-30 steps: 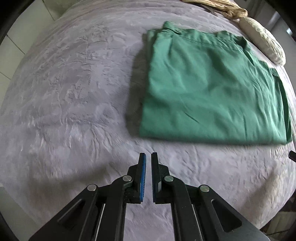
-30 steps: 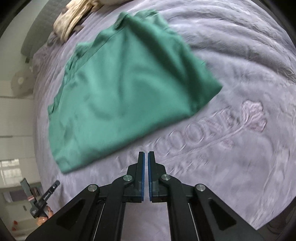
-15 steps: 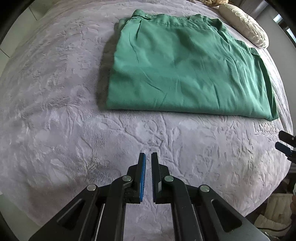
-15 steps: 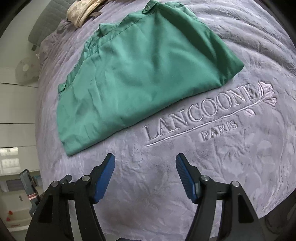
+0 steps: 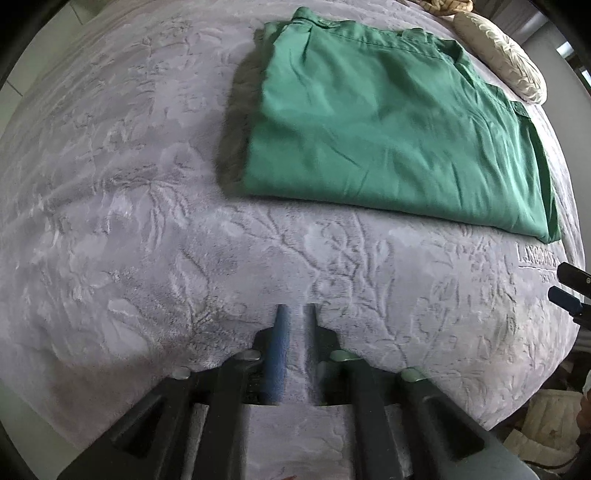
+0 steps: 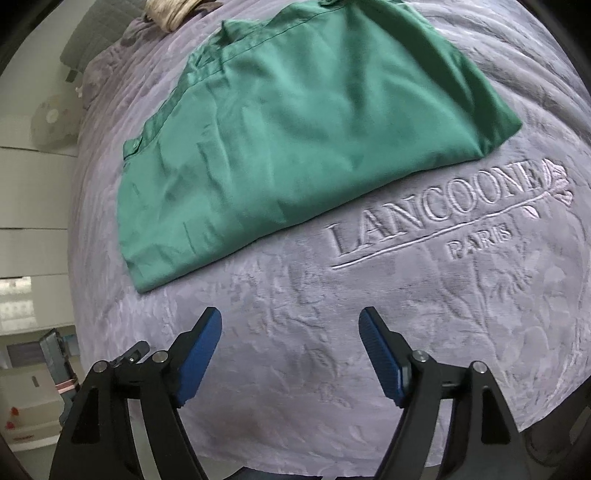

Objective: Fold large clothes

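Observation:
A green garment (image 5: 391,129) lies folded flat into a rectangle on a lilac embossed blanket (image 5: 110,206). It also shows in the right wrist view (image 6: 295,125), with a buttoned band along its far left edge. My left gripper (image 5: 295,314) hangs over the blanket short of the garment's near edge; its jaws stand a small gap apart with nothing between them. My right gripper (image 6: 291,325) is wide open and empty, near the garment's corner. Its fingertips (image 5: 570,284) show at the right edge of the left wrist view.
The blanket (image 6: 480,314) bears embossed lettering "LANCOONE PARIS" (image 6: 436,218) next to the garment. A beige cushion (image 5: 502,62) and crumpled beige cloth (image 6: 170,11) lie at the far end. White cabinets (image 6: 29,221) and a fan (image 6: 55,122) stand beyond the bed's left edge.
My right gripper opened from shut to wide open and drew back from the garment. My left gripper's jaws parted slightly. The garment lies still, released.

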`<state>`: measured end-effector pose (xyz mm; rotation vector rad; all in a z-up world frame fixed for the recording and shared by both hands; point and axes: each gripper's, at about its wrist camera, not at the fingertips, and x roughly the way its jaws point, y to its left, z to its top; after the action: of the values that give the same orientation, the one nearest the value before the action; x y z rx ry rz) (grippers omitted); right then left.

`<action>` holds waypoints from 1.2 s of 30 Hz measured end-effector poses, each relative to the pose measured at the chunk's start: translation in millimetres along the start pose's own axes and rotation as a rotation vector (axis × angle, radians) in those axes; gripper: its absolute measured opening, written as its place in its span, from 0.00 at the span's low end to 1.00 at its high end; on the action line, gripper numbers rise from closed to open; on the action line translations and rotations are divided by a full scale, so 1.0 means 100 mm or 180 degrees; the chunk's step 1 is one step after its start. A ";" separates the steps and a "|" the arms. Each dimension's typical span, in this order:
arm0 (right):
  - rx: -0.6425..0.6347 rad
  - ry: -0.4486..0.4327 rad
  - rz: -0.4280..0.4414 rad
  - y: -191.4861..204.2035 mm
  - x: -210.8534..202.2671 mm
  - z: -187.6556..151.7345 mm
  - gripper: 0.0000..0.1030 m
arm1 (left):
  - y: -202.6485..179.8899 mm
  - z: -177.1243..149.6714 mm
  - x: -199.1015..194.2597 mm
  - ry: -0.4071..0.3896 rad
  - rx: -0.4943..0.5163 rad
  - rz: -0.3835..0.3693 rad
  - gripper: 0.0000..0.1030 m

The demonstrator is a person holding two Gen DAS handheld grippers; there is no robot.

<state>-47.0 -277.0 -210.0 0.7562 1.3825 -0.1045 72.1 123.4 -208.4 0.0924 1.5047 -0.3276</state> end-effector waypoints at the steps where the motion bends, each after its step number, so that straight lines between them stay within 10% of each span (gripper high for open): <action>1: -0.0018 0.0006 0.0003 0.03 0.01 0.00 0.78 | 0.03 0.00 0.01 0.0012 -0.0028 0.0013 0.96; 8: -0.0146 0.0078 -0.0007 0.22 0.12 0.02 0.81 | 0.18 -0.03 0.29 -0.0085 -0.0044 -0.0040 1.00; 12: -0.0206 0.0087 0.0000 0.31 0.17 0.02 1.00 | 0.27 -0.03 0.50 -0.0092 -0.0086 0.0045 1.00; 20: -0.0362 0.0099 0.0069 0.52 0.29 0.01 1.00 | 0.64 -0.02 1.08 0.0182 -0.0255 -0.0208 1.00; 36: 0.0047 0.0341 0.0669 0.67 0.87 -0.11 1.00 | 1.06 0.21 1.67 -0.0067 -0.0160 0.0008 1.00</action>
<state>-4.2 -189.3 -261.2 0.9257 1.3958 0.0919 126.3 192.6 -386.7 0.0506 1.4907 -0.2877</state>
